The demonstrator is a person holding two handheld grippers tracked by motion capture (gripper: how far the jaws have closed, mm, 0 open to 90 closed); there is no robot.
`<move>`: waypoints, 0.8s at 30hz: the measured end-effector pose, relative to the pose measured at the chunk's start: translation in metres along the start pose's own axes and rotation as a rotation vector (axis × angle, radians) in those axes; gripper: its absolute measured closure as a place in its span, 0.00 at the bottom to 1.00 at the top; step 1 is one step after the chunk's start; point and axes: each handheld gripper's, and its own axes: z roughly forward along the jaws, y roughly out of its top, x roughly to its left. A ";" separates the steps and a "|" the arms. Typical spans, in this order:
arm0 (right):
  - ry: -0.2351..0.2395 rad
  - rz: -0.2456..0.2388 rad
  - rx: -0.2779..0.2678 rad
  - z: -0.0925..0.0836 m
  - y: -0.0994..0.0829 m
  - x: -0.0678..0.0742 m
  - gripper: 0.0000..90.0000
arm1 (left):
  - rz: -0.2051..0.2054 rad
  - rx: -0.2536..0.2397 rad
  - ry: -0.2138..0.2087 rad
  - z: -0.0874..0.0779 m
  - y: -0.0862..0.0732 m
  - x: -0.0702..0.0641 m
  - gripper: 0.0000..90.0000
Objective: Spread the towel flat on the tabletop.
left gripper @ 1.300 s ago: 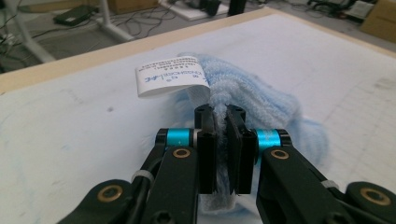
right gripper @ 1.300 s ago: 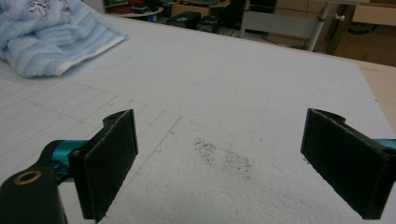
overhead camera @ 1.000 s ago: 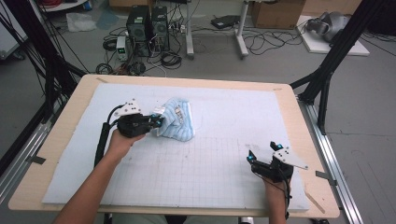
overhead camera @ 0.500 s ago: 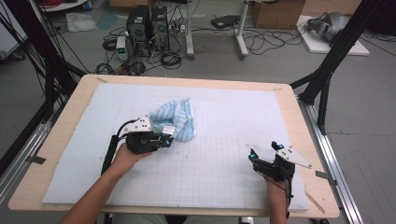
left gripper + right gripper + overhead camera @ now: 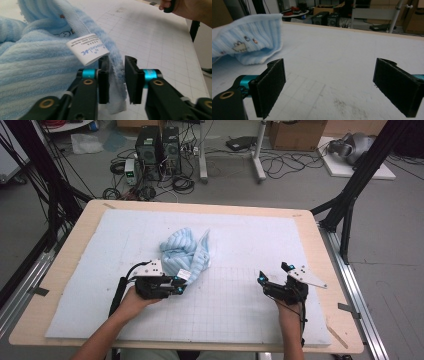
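Note:
A crumpled light-blue striped cloth [image 5: 184,251] lies on the pale mat, left of the middle. My left gripper [image 5: 179,285] lies level at the cloth's near edge. In the left gripper view its jaws have just been opening: the left gripper [image 5: 117,75] stands open, with the cloth's hem [image 5: 115,72] and a white label [image 5: 87,48] hanging loose between the pads. My right gripper [image 5: 272,273] hovers wide open over the gridded mat at the right, with nothing between its jaws. In the right gripper view, the right gripper [image 5: 332,82] faces the cloth [image 5: 252,42], which lies far off at the left.
The pale blue mat [image 5: 250,235] covers most of the wooden table [image 5: 80,225], with a printed grid on its near half. The other hand [image 5: 185,7] shows at the top right of the left gripper view. Computers and cables sit on the floor beyond the far edge.
My left gripper has moved toward the near edge, dragging the cloth's edge with it, and its jaws have parted. The right gripper has risen slightly.

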 end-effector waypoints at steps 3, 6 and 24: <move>0.027 -0.017 0.008 0.011 0.013 0.010 0.11 | -0.053 -0.052 0.056 -0.010 -0.005 0.002 0.51; 0.046 -0.013 0.017 0.019 0.020 0.015 0.11 | -0.066 -0.087 0.093 -0.018 -0.007 0.005 0.49; 0.269 -0.131 0.188 0.139 0.082 0.094 0.24 | -0.140 -0.196 0.401 -0.072 -0.024 0.032 0.25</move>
